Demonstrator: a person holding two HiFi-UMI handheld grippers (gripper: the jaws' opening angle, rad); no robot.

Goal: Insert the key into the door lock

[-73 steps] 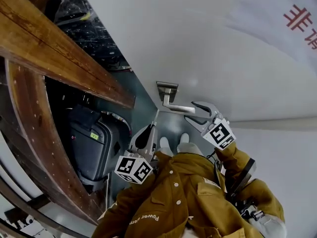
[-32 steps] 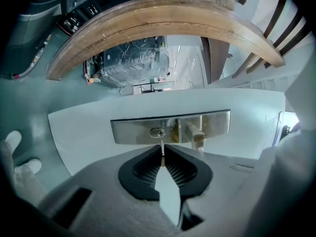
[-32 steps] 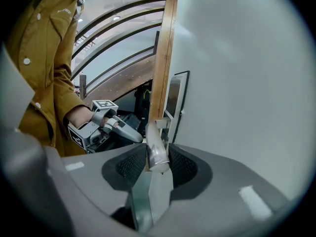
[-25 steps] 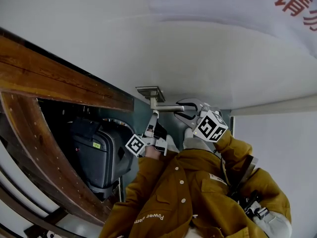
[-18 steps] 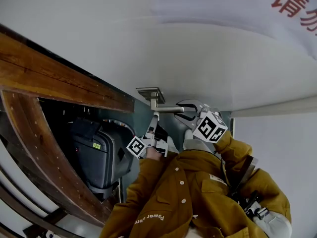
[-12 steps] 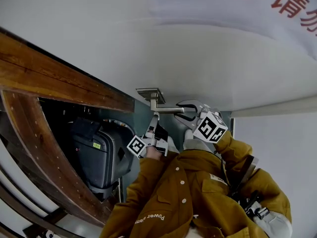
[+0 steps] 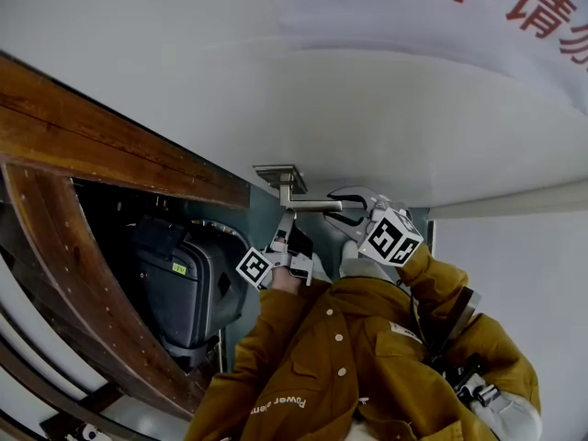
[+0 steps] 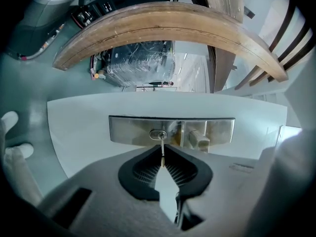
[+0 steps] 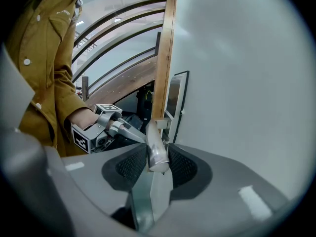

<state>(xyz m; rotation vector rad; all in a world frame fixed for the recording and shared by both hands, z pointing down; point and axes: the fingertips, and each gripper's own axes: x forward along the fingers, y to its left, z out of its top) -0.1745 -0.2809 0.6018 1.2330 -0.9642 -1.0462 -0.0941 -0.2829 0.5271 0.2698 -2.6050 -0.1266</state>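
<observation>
White door (image 7: 367, 108) ahead: left gripper (image 8: 162, 154), pinching the key (image 8: 162, 141) with the lock (image 8: 158, 134) just beyond its tips, should push straight while right gripper (image 9: 157, 157) clamps the handle (image 9: 154, 142).

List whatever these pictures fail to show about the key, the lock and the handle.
- Left gripper view: how deep the key sits in the keyhole, too small to judge; its head is buried inside the left gripper.
- Head view: key and keyhole, hidden behind that gripper and the handle.
- Right gripper view: the lock, blocked by the handle and the door's edge.
- Head view: red print, cut off by the top edge.
</observation>
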